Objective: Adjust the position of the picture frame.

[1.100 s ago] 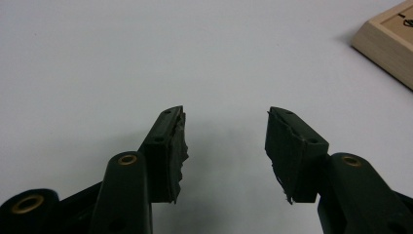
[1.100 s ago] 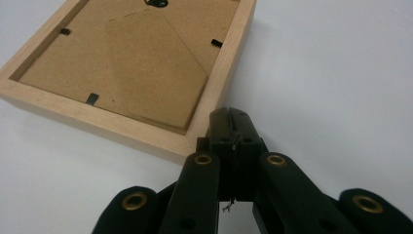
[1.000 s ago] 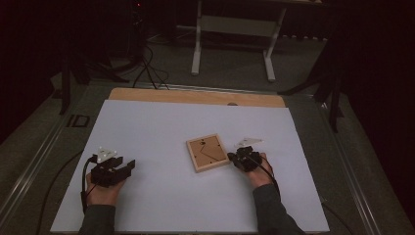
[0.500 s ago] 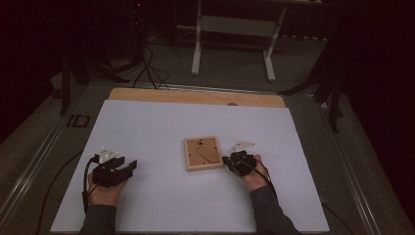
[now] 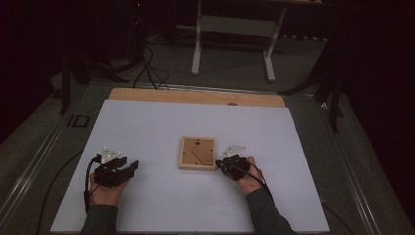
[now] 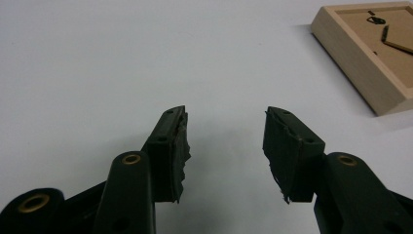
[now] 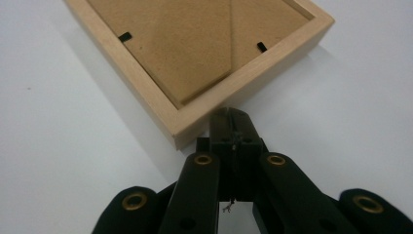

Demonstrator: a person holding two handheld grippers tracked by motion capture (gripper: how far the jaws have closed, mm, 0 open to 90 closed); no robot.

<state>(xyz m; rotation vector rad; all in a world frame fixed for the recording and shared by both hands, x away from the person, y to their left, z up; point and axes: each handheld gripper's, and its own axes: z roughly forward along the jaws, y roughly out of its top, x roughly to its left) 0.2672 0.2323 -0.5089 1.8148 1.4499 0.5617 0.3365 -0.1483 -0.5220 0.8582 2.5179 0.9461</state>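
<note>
Wooden frame (image 5: 197, 152) lies back-side up near the middle of the white worktop (image 5: 147, 127), and the right tongs (image 5: 224, 165) press their clenched tips against its right edge, close to the near corner. In the right gripper view those right tongs (image 7: 231, 119) have their jaws shut flat on each other with nothing between them, the tips touching the pale rim of the frame (image 7: 195, 53); the brown backing board with its small black clips lies just beyond. The person's right hand (image 5: 249, 178) grips the tool from behind, its cable trailing over the wrist.

Well apart to the left, the left tongs (image 5: 132, 167) rest low over bare worktop, released; their jaws have just been closing a little, with nothing between them. In the left gripper view the left tongs (image 6: 225, 119) stand parted over the white sheet, and the frame (image 6: 363, 53) sits off at the upper right, out of their reach. The left hand (image 5: 103, 192) holds that tool from behind.
</note>
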